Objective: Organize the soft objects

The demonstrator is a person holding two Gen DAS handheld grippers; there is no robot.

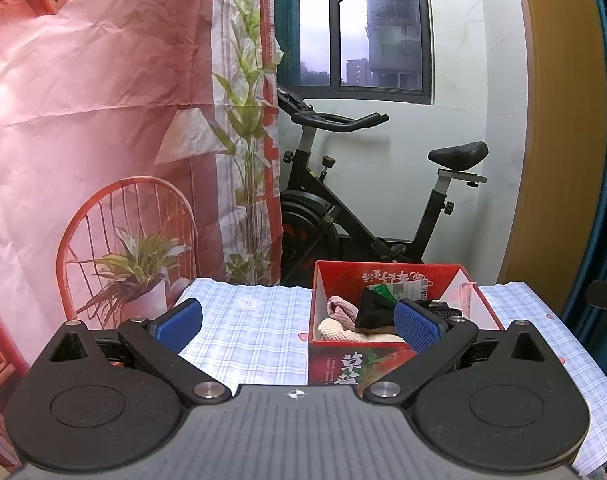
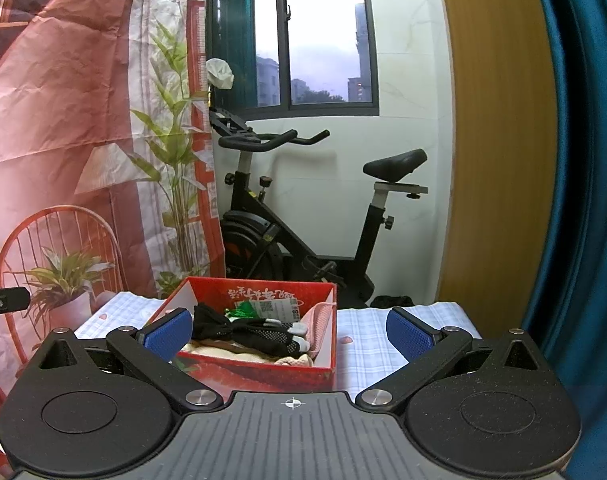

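Now soft things [image 2: 259,336] lie heaped in red box [image 2: 323,376] on worktop [image 1: 247,332]. Left gripper [image 1: 299,326], right gripper [image 2: 289,334]: jaws spread, empty. Cloth likely light, limp, snag-prone; pinch bunched fold near top.

A table [image 1: 255,320] stands before the wall, covered fully with a pale blue checked cloth [image 2: 367,344] that has small red marks near its edges. On the cloth sits one red cardboard box [image 1: 387,280] with white inner walls and printed writing, open at the top. It stands toward the back of the table, and the cloth to both sides of it is bare.
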